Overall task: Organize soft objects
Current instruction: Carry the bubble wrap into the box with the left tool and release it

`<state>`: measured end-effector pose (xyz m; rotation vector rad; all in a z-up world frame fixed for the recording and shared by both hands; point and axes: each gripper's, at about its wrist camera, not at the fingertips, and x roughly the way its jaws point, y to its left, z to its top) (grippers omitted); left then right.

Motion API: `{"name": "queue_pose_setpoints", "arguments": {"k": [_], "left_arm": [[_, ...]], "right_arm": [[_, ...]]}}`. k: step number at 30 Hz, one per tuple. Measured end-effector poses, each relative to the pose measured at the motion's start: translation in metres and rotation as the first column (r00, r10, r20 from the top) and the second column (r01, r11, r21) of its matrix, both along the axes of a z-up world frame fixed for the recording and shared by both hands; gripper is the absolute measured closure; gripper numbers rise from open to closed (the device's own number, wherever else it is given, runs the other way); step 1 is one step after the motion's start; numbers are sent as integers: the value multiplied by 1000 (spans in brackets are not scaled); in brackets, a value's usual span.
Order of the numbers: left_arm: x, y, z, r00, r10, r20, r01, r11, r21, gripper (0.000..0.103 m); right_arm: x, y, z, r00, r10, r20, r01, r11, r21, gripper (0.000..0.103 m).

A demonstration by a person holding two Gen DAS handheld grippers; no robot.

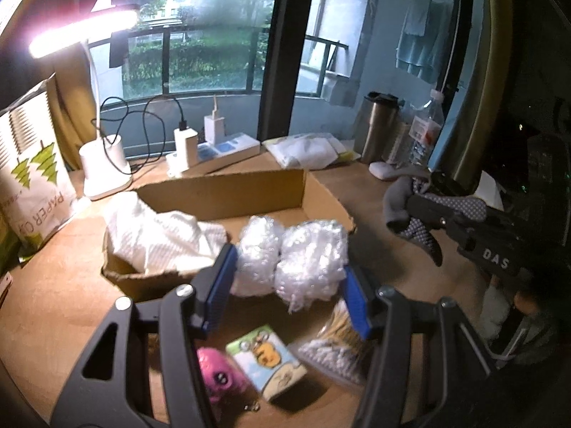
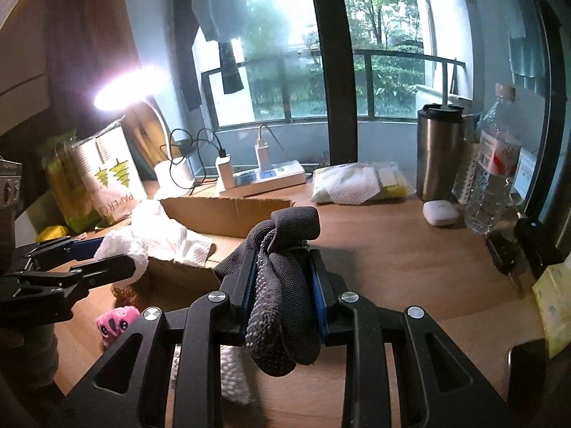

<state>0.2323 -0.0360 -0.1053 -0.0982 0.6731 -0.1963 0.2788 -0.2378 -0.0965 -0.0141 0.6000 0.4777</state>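
- Glove (image 2: 282, 296): grey knit, dotted palm, clamped between the pads of the right gripper (image 2: 284, 297). It's held in the air above the desk (image 2: 410, 260), just right of the cardboard box (image 1: 221, 192). Cuff flops over the top, fingers dangle below the jaws.
- Left gripper (image 1: 285, 296): jaws apart, nothing between them. It hovers over the box's near edge, with the two bubble wrap bundles (image 1: 292, 253) just beyond the pads.
- Risk 1: grip is only on the middle of the glove. Loose ends could swing, and my guess is a dangling finger catches the box wall on the way in, or the glove drapes over the edge instead of landing inside.
- Risk 2: the two grippers sit near each other at the box. If both go for it at once, they'd likely knock together.
- Risk 3: box is light and has a torn near wall. A nudge could slide it into the power strip (image 1: 228, 149) and the lamp base (image 1: 103, 164) with their cables.
- Box is already part full: white cloth (image 1: 157, 232) piled at the left, hanging over the rim, bubble wrap at the right. Free floor is the back middle, so that looks like the best drop spot.
- Not yet boxed, on the desk in front: pink plush toy (image 1: 217, 378), small cartoon packet (image 1: 267, 360), bag of cotton swabs (image 1: 335, 342).
- Back right: steel tumbler (image 2: 440, 153), water bottle (image 2: 494, 167), small white case (image 2: 440, 213). Well clear of the path to the box, only a problem on a wide swing right.
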Motion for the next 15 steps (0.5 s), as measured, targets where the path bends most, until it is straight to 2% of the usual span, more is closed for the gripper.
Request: {"name": "queue_pose_setpoints", "arguments": {"k": [7,15], "left_arm": [[26,-13,-1,1000,13,-3,-13,1000,3,46],[64,-25,-19,999,25,-43,-26,1000,-6,46]], "right_arm": [[15,-13,0,1000,-5,1,5,1000,21,74],[36,-23,-8,1000,-11,-17,12,999,31,74]]}}
